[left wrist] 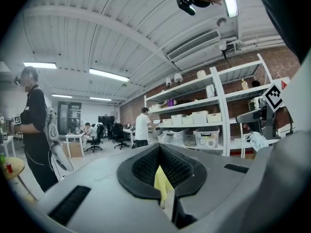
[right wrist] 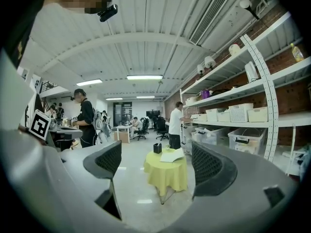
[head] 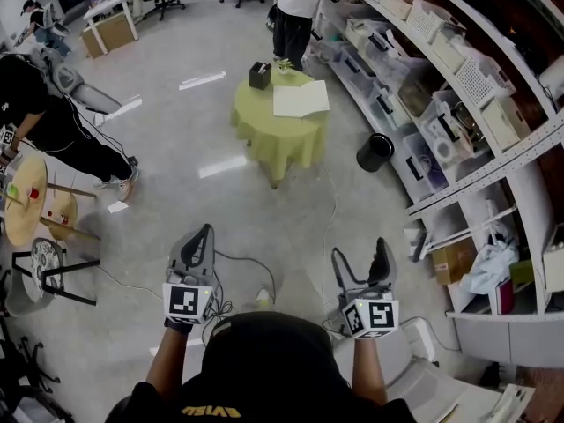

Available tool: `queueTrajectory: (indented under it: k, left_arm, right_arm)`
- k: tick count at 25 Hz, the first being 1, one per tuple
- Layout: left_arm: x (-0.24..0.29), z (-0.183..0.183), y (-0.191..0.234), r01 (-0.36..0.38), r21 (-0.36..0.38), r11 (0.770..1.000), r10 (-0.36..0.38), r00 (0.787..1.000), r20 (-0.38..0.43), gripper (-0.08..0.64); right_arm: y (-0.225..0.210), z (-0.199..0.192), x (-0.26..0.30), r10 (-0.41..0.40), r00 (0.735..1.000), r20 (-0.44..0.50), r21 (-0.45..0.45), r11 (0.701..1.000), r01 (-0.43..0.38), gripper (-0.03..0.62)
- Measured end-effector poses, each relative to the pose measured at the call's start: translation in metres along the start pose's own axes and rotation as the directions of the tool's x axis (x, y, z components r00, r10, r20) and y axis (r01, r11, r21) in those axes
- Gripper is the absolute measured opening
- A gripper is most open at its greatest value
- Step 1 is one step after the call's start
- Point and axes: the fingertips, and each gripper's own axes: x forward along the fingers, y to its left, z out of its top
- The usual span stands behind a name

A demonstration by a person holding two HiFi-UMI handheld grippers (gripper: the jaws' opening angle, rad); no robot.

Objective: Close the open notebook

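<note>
The open notebook [head: 300, 99] lies with its white pages up on a small round table with a yellow-green cloth [head: 264, 130], far ahead across the floor. In the right gripper view the notebook [right wrist: 173, 155] and the table [right wrist: 165, 176] show between the jaws, well beyond them. My right gripper [head: 361, 258] is open with nothing in it, its pads wide apart [right wrist: 155, 166]. My left gripper [head: 203, 233] is held low beside it, its pads together with only a thin slit left [left wrist: 163, 176], through which a strip of yellow cloth shows.
A black box [head: 260, 75] and a small plant [head: 284, 64] stand on the table behind the notebook. A person in a white shirt [head: 297, 7] stands just past it. Shelves with bins [head: 458, 86] curve along the right; a black bucket [head: 374, 152] sits below them. A person in black [head: 44, 117] and wooden stools [head: 26, 199] are left.
</note>
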Motion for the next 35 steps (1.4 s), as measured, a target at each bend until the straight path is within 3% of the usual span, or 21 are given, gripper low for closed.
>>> queueTrajectory:
  k: [7, 15, 28, 33, 35]
  left_arm:
    - [0.017, -0.009, 0.012, -0.001, -0.088, 0.996, 0.001, 1.0, -0.007, 0.017]
    - [0.07, 0.0, 0.014, -0.004, -0.073, 0.997, 0.001, 1.0, -0.029, 0.017]
    - [0.222, 0.035, 0.016, 0.009, -0.057, 0.998, -0.012, 0.999, -0.037, 0.017]
    - [0.261, 0.053, 0.015, 0.007, 0.002, 1.0, -0.006, 0.998, -0.065, 0.017]
    - [0.276, 0.061, 0.013, 0.0, 0.02, 1.0, 0.001, 0.997, -0.074, 0.017]
  right_arm:
    - [-0.003, -0.007, 0.007, -0.01, 1.0, -0.024, -0.002, 1.0, 0.01, 0.43]
    - [-0.03, 0.0, 0.061, 0.008, 0.999, -0.039, -0.001, 1.0, -0.008, 0.428]
    - [-0.114, 0.011, 0.188, 0.027, 0.997, -0.067, 0.031, 0.999, -0.025, 0.423]
    - [-0.129, 0.024, 0.229, 0.071, 0.997, -0.026, -0.135, 0.988, -0.074, 0.417]
    - [-0.137, 0.023, 0.244, 0.097, 0.995, -0.017, -0.14, 0.985, -0.099, 0.414]
